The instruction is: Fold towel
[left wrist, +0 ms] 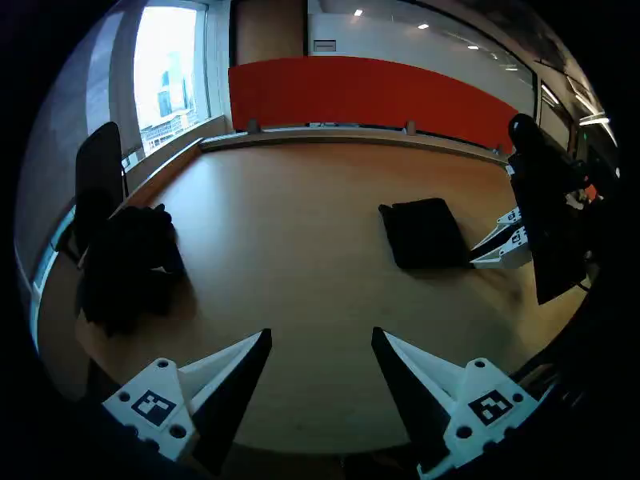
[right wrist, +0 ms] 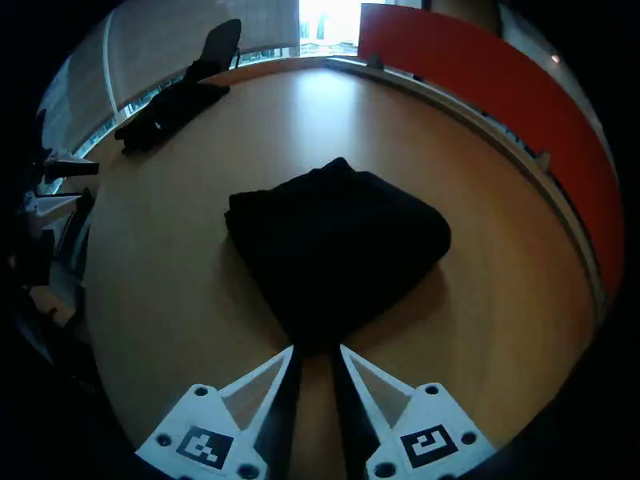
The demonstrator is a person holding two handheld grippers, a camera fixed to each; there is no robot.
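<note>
Your right claw (right wrist: 318, 347) is narrowed at the near corner of the folded black cloth towel (right wrist: 336, 240), whether it pinches I cannot tell, probably to square it, while your left claw (left wrist: 321, 331) hovers open over the tan wooden surface (left wrist: 304, 216).

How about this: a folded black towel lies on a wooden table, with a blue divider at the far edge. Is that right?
Not quite. The divider is red, not blue, as the left gripper view shows. The rest holds: the folded black towel lies on the wooden table, and the divider stands at its far edge.
</note>
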